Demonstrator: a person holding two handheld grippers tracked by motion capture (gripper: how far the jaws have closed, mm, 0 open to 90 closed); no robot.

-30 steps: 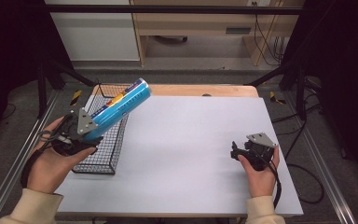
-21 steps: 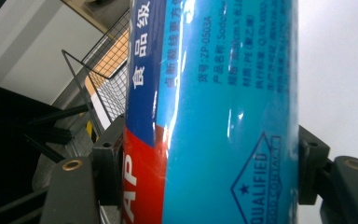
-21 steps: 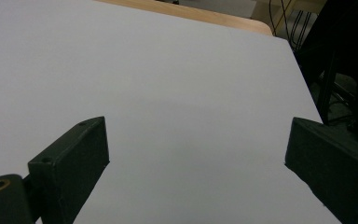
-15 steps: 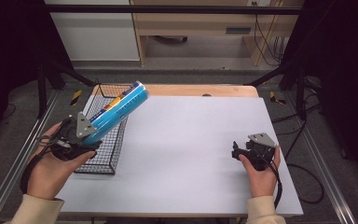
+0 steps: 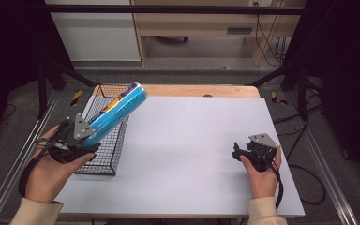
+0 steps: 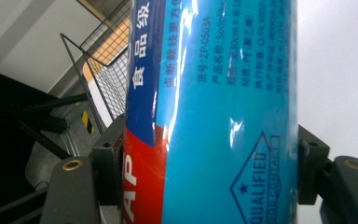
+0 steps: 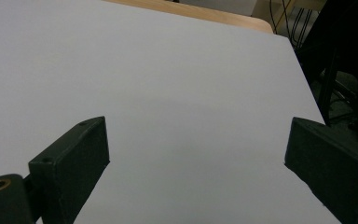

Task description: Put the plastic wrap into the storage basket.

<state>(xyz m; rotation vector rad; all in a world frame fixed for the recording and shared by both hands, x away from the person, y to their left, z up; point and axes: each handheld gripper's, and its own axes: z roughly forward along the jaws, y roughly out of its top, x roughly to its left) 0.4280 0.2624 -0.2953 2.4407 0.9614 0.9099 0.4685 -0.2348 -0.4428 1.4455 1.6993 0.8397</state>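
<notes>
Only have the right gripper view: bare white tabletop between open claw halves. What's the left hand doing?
Observer: The left claw is shut on a blue tube, held tilted above the wire basket.
Operator: Grip solid?
Observer: In the left gripper view both pads press the tube's sides, near its lower end.
Operator: Where's my claw relative to that?
Observer: The right claw is low over the white table, far across from the basket, pointing toward it, holding nothing.

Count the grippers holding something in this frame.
1. The left gripper, above the wire basket at the table's left edge, is clamped on the blue tube. The right gripper sits open over bare table, holding nothing.
</notes>
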